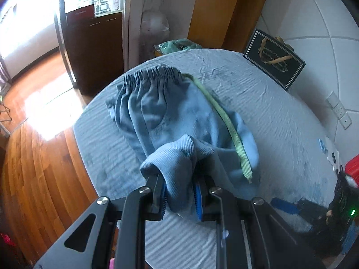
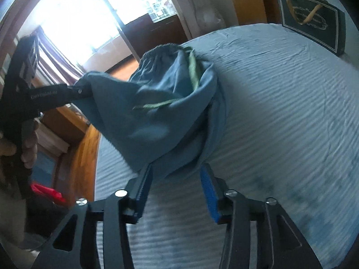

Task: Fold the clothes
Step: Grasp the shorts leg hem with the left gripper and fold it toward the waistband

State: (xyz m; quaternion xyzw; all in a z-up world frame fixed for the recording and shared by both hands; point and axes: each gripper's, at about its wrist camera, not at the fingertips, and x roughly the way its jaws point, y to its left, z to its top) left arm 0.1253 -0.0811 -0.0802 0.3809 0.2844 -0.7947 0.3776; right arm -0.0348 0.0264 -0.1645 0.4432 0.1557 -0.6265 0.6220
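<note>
The soft blue jogging trousers with a gathered elastic waistband and a lime-green side stripe (image 1: 179,121) lie along the pale grey-blue ribbed bedspread (image 1: 280,116), waistband (image 1: 152,72) at the far end and the ribbed ankle cuffs (image 1: 177,154) toward the 2 grippers.

The left gripper (image 1: 179,198) has its blue-padded fingers (image 1: 198,198) pinching a ribbed cuff, the fabric bunched between them. In the right wrist view this gripper comes in from the left edge, with the cloth pulled taut and lifted off the bed.

The right gripper (image 2: 177,187) stands with its fingers (image 2: 207,195) spread wider; a gathered fold of the trousers hangs down between them, and it seems to bear on the left pad only — whether it is truly gripped, I cannot tell.

The relation that matters: the garment's long axis runs straight away from both sets of fingers, cuffs near, waistband far. The leg end is raised while the waist end rests on the bed, so a fold would carry the cuffs forward along that axis toward the waistband. Both grippers sit at the near end, the left with the surer hold.

A dark boxed gift set with a gold ribbon (image 1: 274,59) lies beyond, well apart.
</note>
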